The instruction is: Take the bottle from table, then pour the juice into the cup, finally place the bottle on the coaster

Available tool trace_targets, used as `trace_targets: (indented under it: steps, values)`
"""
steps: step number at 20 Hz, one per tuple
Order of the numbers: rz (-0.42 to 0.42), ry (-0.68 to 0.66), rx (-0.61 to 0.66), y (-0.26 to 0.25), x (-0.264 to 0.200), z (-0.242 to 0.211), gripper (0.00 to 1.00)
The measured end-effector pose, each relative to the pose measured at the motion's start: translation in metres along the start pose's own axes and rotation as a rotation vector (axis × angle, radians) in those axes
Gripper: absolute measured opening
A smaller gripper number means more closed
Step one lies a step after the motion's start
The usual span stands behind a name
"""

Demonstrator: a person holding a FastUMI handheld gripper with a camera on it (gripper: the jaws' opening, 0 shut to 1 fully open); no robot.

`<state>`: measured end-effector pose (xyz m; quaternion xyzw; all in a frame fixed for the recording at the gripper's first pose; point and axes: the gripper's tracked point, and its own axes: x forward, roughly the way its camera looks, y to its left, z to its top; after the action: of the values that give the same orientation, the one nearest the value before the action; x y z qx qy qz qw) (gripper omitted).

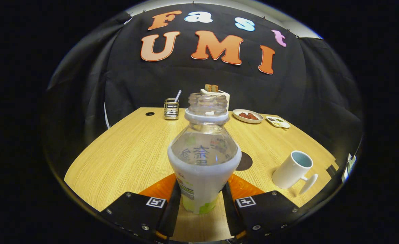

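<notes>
A clear plastic bottle (202,159) with a white label and no cap stands upright between the fingers of my gripper (201,200). Both fingers press on its lower sides, so the gripper is shut on it. Whether its base rests on the wooden table (124,159) I cannot tell. Just behind the bottle, to its right, a dark round coaster (245,161) peeks out, partly hidden. A white cup (292,169) with a handle stands further right, near the table's right edge, its opening turned upward.
At the table's far side stand a metal holder with a straw (171,108), a white box (224,95) partly behind the bottle's neck, a small plate with red food (247,116) and a small flat device (278,122). Black cloth walls surround the table.
</notes>
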<state>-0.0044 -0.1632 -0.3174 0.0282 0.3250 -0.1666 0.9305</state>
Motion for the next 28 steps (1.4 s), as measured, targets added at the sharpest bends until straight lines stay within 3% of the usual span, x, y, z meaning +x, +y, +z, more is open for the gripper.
trace_targets:
  steps: [4, 14, 28]
  values:
    - [0.001, -0.021, 0.079, -0.015, -0.008, 0.017, 0.58]
    - [0.124, -0.124, 0.518, -0.039, -0.018, 0.077, 0.58]
    - [0.250, -0.156, 1.142, -0.076, -0.006, 0.099, 0.57]
